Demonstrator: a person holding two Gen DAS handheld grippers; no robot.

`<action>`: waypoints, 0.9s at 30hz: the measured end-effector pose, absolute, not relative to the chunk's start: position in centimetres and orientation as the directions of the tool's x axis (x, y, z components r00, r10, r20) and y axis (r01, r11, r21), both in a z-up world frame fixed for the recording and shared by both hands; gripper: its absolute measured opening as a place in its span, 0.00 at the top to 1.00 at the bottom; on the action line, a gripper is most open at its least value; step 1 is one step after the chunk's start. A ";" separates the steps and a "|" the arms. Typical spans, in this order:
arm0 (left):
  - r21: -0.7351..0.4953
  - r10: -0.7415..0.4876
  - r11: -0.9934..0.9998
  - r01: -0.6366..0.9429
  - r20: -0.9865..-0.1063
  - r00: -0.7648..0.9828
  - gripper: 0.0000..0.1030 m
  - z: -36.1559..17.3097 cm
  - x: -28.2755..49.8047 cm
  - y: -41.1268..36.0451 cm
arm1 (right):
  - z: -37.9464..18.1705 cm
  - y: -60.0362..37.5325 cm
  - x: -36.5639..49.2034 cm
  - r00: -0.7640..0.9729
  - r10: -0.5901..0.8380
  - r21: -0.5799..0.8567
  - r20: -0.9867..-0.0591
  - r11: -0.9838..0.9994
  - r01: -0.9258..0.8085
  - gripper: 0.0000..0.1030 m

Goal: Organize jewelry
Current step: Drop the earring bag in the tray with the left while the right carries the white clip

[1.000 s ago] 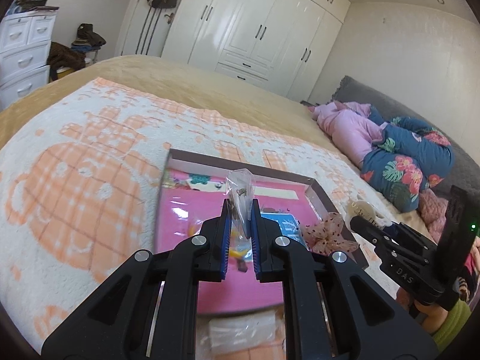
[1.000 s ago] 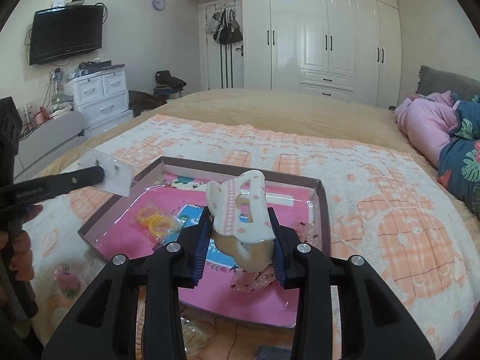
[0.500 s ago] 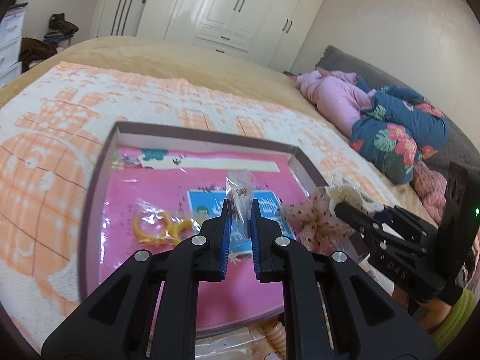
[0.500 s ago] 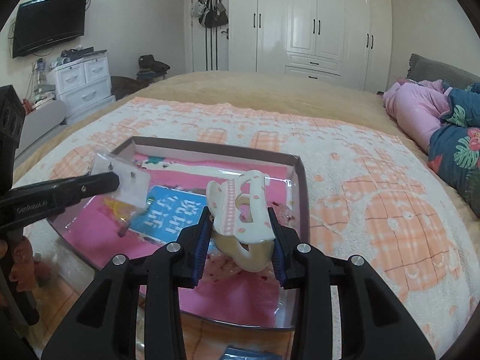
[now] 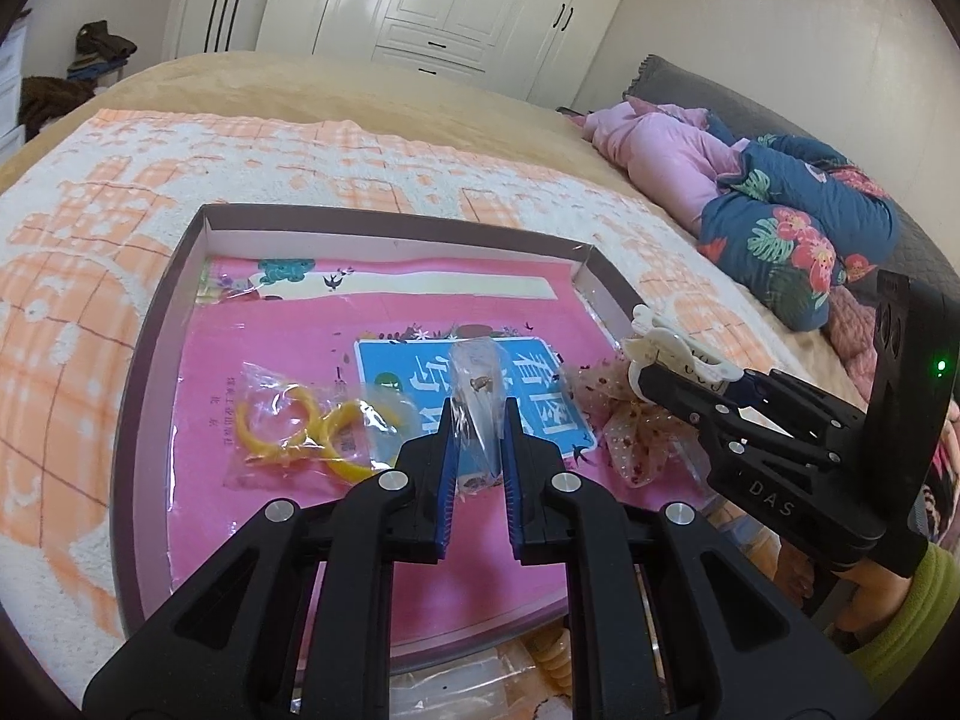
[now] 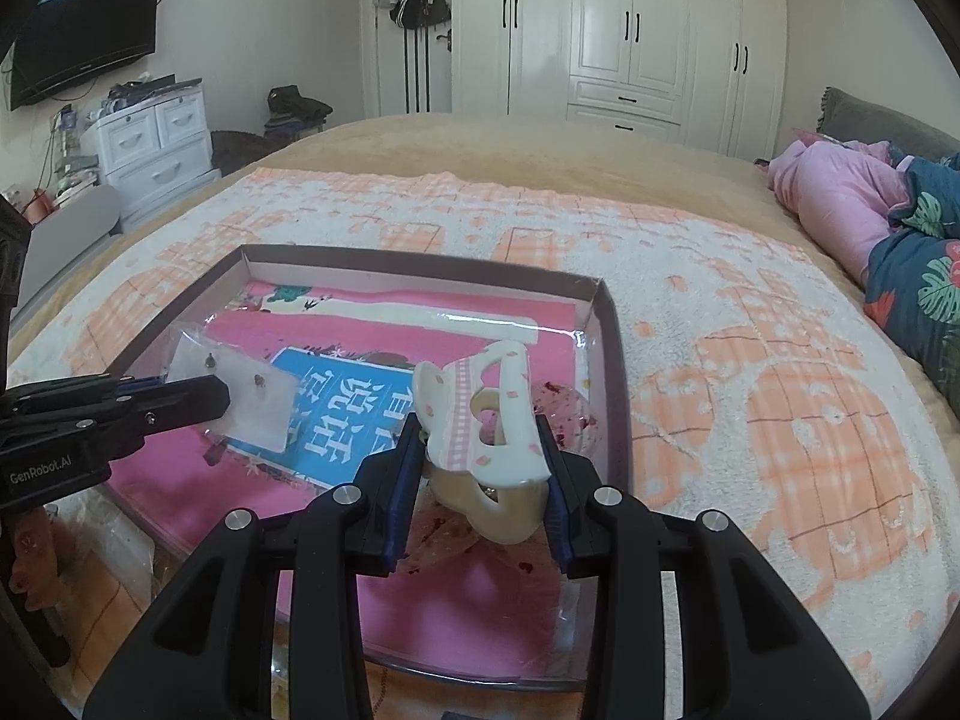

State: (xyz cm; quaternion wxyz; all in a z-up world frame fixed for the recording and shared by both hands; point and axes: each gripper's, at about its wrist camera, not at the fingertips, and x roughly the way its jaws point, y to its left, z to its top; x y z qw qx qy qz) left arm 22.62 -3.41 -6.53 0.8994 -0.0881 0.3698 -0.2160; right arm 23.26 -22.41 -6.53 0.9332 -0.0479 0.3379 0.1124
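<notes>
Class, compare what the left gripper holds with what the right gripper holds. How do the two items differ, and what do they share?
The left gripper pinches a thin, clear earring packet; the right gripper clamps a bulky, opaque cream hair claw clip. The packet needs nearly closed jaws; the clip keeps them apart. Both are held above the pink-lined tray.

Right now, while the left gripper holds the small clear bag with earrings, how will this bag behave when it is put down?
The small clear bag is thin film, so probably floppy and very light. The left gripper pinches it flat, so it may slip out easily. It should lie flat in the box, not roll.
</notes>
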 end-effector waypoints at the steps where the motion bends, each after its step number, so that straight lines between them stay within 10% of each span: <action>1: -0.320 -0.455 0.890 0.324 -0.629 0.631 0.93 -6.6 22.6 -3.4 | -6.7 -22.3 23.3 0.744 0.178 -0.011 -0.645 0.970 -0.242 0.67; 27: -0.307 -0.422 0.907 0.289 -0.641 0.641 0.88 -6.9 22.4 -2.7 | -6.5 -22.7 21.1 0.770 0.195 0.023 -0.608 0.973 -0.228 0.52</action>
